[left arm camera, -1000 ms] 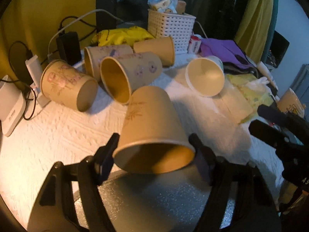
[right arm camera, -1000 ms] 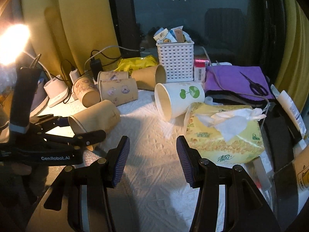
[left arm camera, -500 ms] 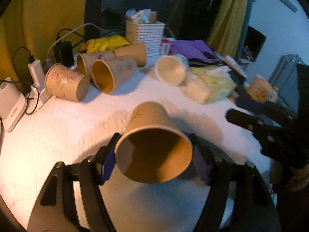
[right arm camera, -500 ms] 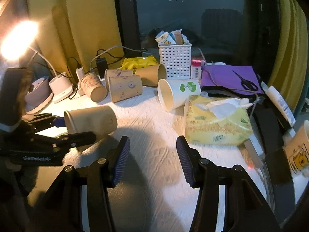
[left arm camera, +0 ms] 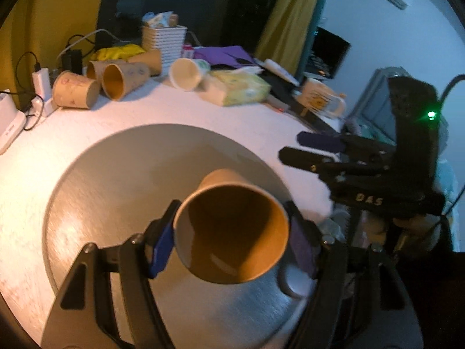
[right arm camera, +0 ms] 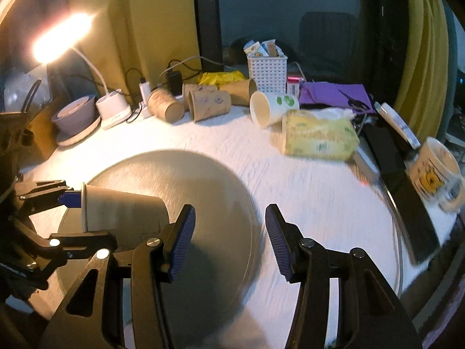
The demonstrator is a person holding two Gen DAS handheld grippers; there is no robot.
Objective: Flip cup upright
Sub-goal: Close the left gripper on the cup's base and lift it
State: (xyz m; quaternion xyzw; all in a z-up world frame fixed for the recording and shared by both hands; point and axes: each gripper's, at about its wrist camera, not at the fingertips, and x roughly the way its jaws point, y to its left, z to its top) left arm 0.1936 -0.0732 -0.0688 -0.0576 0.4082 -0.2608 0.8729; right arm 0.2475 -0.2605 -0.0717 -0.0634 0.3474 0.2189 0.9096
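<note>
- Surface: we see a white textured tablecloth (right arm camera: 305,186) with a round grey metal tray (left arm camera: 116,180) on it. A lit desk lamp (right arm camera: 62,33) stands at far left, with yellow curtains and a dark window behind.
- Back row: several brown paper cups (right arm camera: 209,104) lie on their sides, next to a white paper cup (right arm camera: 271,107) also on its side, a white basket (right arm camera: 267,71), a yellow tissue pack (right arm camera: 319,139) and a mug (right arm camera: 436,168) at far right.
- Task item: the left gripper (left arm camera: 232,232) is clamped on the brown paper cup (left arm camera: 232,229) near its rim, over the tray. In the right wrist view the cup lies roughly horizontal, base pointing toward the right gripper.
- Right gripper (right arm camera: 229,238): jaws wide apart, nothing between them, just beside the cup's base.
- Hard to tell: we can't tell whether the cup touches the tray. Both views show motion blur, and the basket contents are unreadable.
</note>
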